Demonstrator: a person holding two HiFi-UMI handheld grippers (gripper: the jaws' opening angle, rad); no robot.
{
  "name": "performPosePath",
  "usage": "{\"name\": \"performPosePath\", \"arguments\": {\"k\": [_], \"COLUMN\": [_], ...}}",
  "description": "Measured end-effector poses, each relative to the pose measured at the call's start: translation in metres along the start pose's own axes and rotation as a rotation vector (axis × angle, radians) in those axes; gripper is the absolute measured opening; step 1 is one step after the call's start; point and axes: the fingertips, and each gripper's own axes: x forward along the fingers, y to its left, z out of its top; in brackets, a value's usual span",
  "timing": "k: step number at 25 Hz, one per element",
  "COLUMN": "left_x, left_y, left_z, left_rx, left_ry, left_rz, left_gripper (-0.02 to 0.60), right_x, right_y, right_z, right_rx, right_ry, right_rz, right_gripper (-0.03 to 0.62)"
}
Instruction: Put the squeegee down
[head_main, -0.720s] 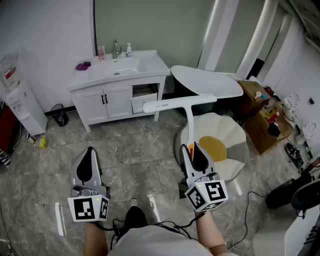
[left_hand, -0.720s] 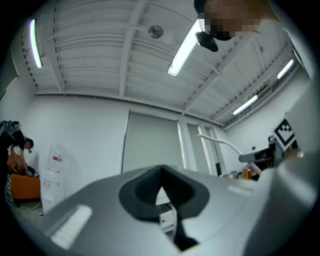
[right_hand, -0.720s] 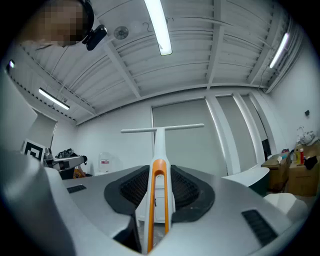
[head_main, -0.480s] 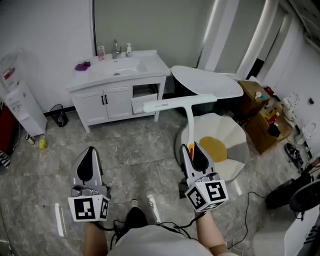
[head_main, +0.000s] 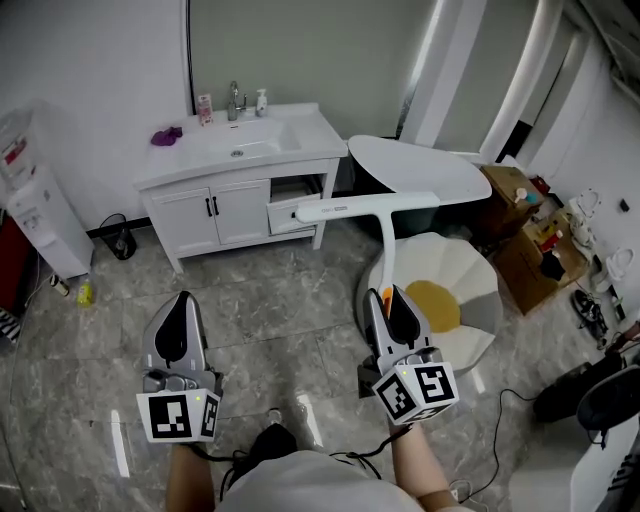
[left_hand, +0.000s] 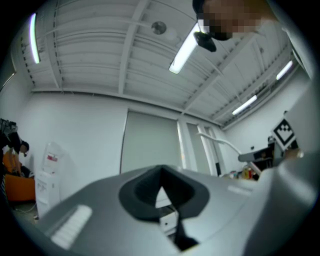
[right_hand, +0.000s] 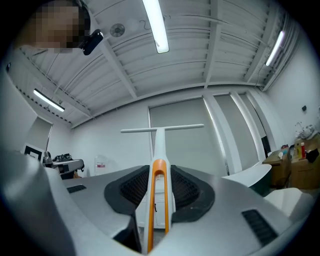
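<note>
A white squeegee (head_main: 385, 225) with an orange-trimmed handle stands up out of my right gripper (head_main: 393, 305), its wide blade (head_main: 366, 207) level at the top. The jaws are shut on the handle (right_hand: 158, 190), which runs between the black pads toward the crossbar blade (right_hand: 162, 129). My left gripper (head_main: 178, 328) hangs at the left over the floor, jaws together with nothing between them; in the left gripper view the pads (left_hand: 161, 192) meet. Both grippers point slightly upward.
A white vanity with a sink (head_main: 238, 150) stands at the back wall. A white bathtub edge (head_main: 420, 165), a round white chair with a yellow cushion (head_main: 432, 300), cardboard boxes (head_main: 530, 245) and a water dispenser (head_main: 35, 205) surround the grey marble floor (head_main: 270, 310).
The view has shifted slightly; the squeegee and right gripper have edged a little right and forward. The left gripper has stayed put.
</note>
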Motion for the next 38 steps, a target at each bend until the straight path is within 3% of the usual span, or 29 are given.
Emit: {"name": "performPosePath", "arguments": {"k": [12,23,38], "left_x": [0.069,0.096,0.131], "left_y": [0.047,0.079,0.111], "left_z": [-0.018,-0.027,-0.045], "left_rx": [-0.002,-0.02,-0.033], "left_ry": [-0.03,-0.056,-0.042], "left_rz": [-0.041,-0.086,-0.016], "left_gripper": [0.005,0.005,0.005], "right_x": [0.076,0.109,0.166], "right_y": [0.003,0.023,0.012], "right_z": [-0.016,-0.017,-0.029], "right_rx": [-0.044,-0.035,-0.029], "right_ry": [-0.004,0.007,0.026], "right_rz": [-0.047,-0.08,-0.054], "right_gripper": [0.13,0.13,0.13]}}
